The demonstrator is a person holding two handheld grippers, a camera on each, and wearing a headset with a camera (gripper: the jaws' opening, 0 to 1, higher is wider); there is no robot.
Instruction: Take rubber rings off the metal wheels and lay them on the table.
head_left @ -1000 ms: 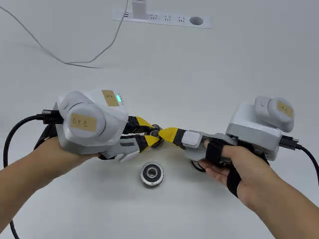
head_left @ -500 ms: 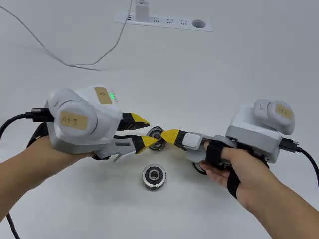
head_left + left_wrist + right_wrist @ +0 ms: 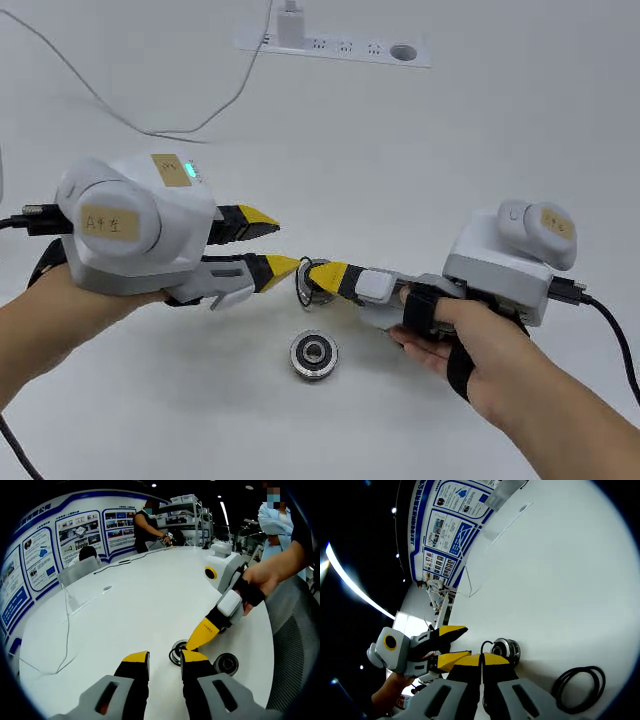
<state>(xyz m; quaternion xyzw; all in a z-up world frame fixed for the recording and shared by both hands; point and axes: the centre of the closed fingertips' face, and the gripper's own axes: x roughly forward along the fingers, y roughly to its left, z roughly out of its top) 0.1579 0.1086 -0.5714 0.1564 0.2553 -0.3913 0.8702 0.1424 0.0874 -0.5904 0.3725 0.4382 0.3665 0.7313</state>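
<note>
Here, right gripper view catches loose rubber ring (image 3: 568,674) near wheel (image 3: 506,649).

The left tool (image 3: 283,243) has drawn back to the left, clear of the wheel (image 3: 506,649), and its jaws, which a second ago sat closed about the wheel against the tips of the right tool (image 3: 318,272), now stand parted with nothing between them. The ring (image 3: 303,282), earlier seated on the wheel, now shows as a thin loose loop at the wheel's side, pinched in the right tool's closed tips. The right tool has edged a little to the left.
</note>
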